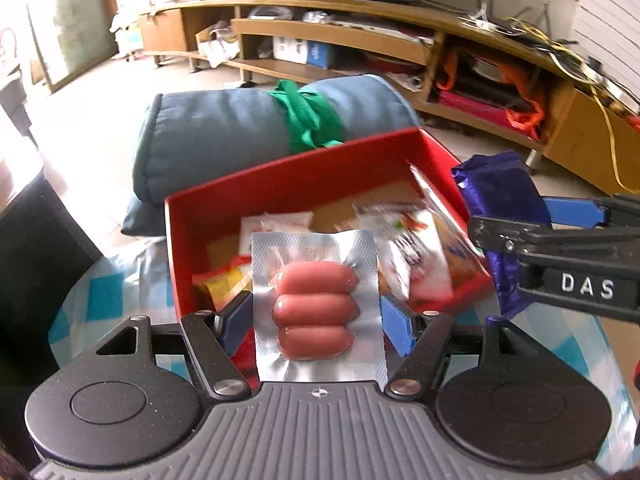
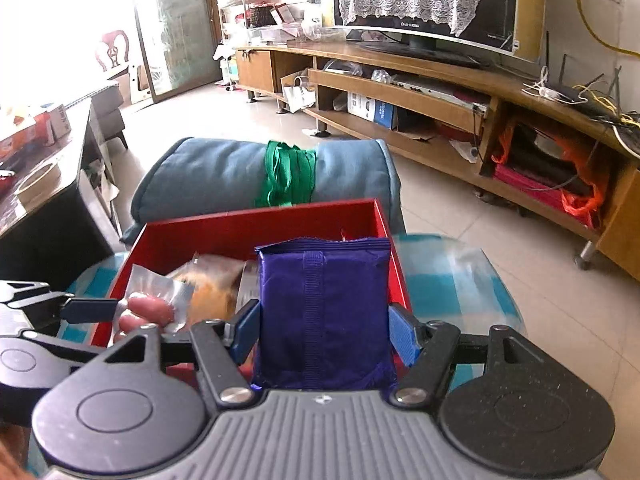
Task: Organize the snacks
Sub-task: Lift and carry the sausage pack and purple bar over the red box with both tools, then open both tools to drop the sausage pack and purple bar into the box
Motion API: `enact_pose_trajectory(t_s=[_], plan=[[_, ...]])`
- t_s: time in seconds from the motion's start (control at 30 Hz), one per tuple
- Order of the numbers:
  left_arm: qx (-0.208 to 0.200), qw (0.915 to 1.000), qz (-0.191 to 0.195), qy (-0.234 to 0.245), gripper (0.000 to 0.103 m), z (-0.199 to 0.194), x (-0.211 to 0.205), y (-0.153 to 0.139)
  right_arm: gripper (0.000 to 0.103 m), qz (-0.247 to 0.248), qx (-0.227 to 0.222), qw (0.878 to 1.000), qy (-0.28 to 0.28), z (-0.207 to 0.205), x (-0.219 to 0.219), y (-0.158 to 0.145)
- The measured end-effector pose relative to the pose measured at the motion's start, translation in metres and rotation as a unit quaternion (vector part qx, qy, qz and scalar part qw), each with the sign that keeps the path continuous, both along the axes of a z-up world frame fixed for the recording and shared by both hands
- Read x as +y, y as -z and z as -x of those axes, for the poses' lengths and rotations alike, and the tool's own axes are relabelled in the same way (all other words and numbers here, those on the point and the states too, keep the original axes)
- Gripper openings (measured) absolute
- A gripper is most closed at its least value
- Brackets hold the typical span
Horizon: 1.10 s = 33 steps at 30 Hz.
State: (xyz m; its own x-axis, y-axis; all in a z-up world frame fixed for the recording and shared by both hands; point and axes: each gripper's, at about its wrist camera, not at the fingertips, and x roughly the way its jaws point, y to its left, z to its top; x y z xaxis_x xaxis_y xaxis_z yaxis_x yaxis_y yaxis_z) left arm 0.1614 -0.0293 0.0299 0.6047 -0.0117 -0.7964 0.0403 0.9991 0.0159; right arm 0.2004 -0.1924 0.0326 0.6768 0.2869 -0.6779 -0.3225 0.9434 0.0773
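The left gripper (image 1: 316, 320) squeezes a sausage pack (image 1: 316, 308) between its blue pads, held up over the near edge of the red box (image 1: 288, 176). On its right, the right gripper (image 2: 324, 328) squeezes a purple snack bag (image 2: 324, 308) — also above the box, which holds more snacks.

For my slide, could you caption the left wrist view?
Left gripper holds a sausage pack over the red box.
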Motion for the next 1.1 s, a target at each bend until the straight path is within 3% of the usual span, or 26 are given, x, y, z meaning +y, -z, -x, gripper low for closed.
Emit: enact_pose_trajectory(t_s=[0.4,0.9,1.1], plan=[[0.006,0.9997,-0.015,-0.019,0.077,-0.034,0.012,0.015,0.067,-0.002,0.022,1.0,0.008,-0.038,0.006,0.03],[-0.004,0.9991,-0.025,-0.034,0.088,-0.02,0.018,0.004,0.068,-0.015,0.007,1.0,0.017,-0.013,0.001,0.011],[-0.02,0.999,-0.007,-0.04,0.097,-0.009,0.024,-0.007,0.068,-0.034,-0.01,0.999,0.02,0.006,-0.005,-0.005]])
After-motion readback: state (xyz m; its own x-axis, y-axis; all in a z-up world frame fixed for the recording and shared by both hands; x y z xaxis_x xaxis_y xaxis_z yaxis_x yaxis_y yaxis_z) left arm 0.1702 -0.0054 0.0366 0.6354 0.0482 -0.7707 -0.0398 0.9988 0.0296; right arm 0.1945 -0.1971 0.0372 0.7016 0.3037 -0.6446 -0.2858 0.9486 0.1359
